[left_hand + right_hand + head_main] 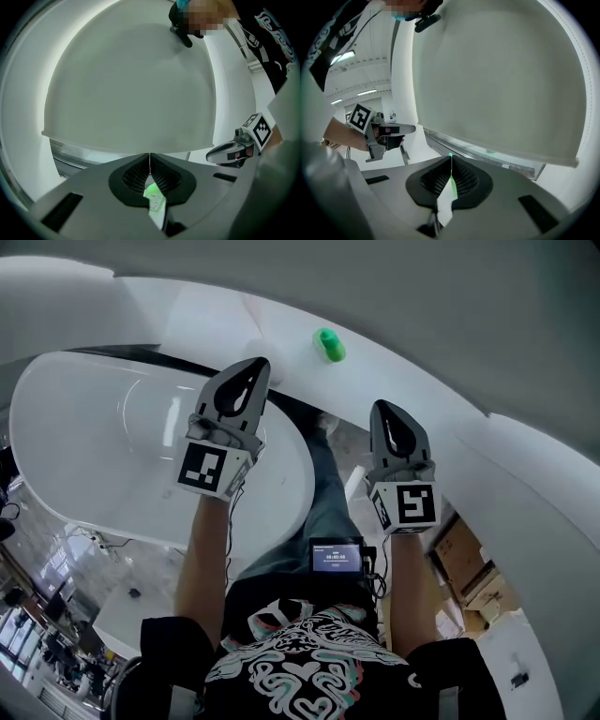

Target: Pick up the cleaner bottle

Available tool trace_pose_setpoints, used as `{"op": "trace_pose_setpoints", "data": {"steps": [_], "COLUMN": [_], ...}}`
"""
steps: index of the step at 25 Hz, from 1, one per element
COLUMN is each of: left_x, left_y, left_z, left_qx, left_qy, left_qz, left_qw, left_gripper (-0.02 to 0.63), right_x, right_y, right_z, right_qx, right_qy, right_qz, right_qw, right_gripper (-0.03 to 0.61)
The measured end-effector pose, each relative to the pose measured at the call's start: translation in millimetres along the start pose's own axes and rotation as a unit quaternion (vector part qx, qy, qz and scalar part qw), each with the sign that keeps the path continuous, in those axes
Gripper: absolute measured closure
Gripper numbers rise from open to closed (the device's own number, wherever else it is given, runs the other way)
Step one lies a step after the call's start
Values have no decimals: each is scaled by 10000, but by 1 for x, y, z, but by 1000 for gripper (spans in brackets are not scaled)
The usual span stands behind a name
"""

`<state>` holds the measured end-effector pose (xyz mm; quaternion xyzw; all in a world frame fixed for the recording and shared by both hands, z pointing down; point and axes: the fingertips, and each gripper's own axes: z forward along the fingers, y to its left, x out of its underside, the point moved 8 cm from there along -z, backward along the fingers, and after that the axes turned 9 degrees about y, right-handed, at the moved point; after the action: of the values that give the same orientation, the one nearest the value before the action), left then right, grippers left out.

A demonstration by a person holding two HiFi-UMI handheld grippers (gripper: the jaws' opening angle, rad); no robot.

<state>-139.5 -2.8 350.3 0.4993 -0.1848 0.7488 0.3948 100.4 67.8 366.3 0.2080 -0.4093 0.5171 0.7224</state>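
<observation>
Standing apart from both grippers, the cleaner bottle [328, 344] is seen in the head view as a small green shape on the white ledge [281, 320] that curves past the far end of the bathtub [94, 418]. Whether it is upright or tilted cannot be told from that steep angle. The bottle is touched by nothing.

2 grippers are held out side by side over the scene. The left gripper [255, 364] is raised above the near rim of the bathtub, with its tips near the bottle but short of it and to its left. The right gripper [382, 407] is held further to the right and nearer the person. A cube with square markers is carried on each, the left cube [208, 468] and the right cube [410, 504].

In the left gripper view, the left gripper [149, 157] is shown clenched, tips pressed together and nothing gripped; the green bottle with a pale label [154, 197] is glimpsed through the opening behind the tips. In the right gripper view, the right gripper [451, 158] is likewise clenched and empty, with only a thin green sliver seen along the slit.

A small lit screen [337, 556] is worn at the person's waist.
</observation>
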Motion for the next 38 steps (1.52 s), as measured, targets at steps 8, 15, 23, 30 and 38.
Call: {"op": "trace_pose_setpoints", "data": {"steps": [8,15,23,30,38], "left_x": [16,23,40,59,77], "left_y": [7,14,21,14,21], "left_z": [13,36,64,82,107], "left_qx": [3,255,718,1280,1626], "left_qy": [52,-28,-60,362,661], "left_qz": [20,-9,-50,729,1299], "left_qw": [10000,9997,9974,9884,9759], "left_gripper": [598,597,597,597,597], "right_x": [10,25,55,75,83], "right_y": [-12,-22,-39,-38,-38], "right_z": [24,46,64,84,103], "right_qx": [-27,-46,91,-59,-175], "right_qy": [42,192,305,394,563], "right_qz": [44,35,233,217,-18], "right_qw": [10000,9998,9992,9990,9983], "right_gripper": [551,551,551,551,551]}}
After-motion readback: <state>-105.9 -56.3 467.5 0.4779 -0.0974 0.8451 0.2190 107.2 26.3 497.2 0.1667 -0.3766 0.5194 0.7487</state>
